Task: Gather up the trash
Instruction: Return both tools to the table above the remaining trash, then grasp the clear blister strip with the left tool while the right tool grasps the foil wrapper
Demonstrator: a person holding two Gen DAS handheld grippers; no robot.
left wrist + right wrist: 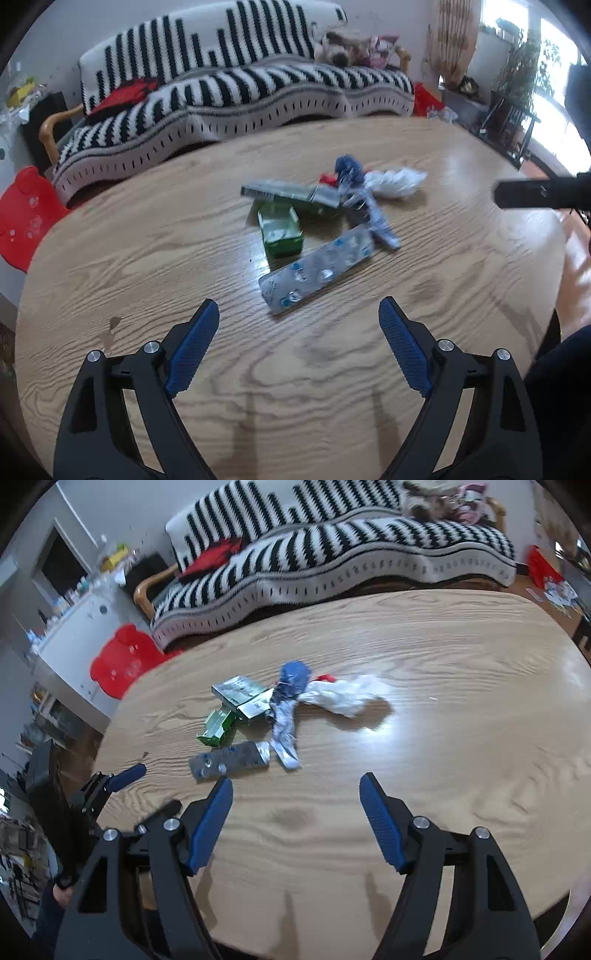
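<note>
A heap of trash lies mid-table: a silver blister pack (317, 269) (229, 761), a green carton (280, 234) (218, 726), a grey-green flat box (291, 192) (243, 696), a blue-and-white wrapper (365, 203) (288, 709), a crumpled white bag (395, 181) (347, 696) and a small red scrap (327, 179). My left gripper (298, 317) is open and empty, just short of the blister pack. My right gripper (296, 790) is open and empty, near the pack and wrapper. The left gripper also shows at the left edge of the right wrist view (110, 782).
The wooden oval table (147, 258) (461, 738) stands before a black-and-white striped sofa (240, 92) (332, 554). A red stool (26, 218) (122, 661) is at the left. Plants and a window (524, 74) are at the right.
</note>
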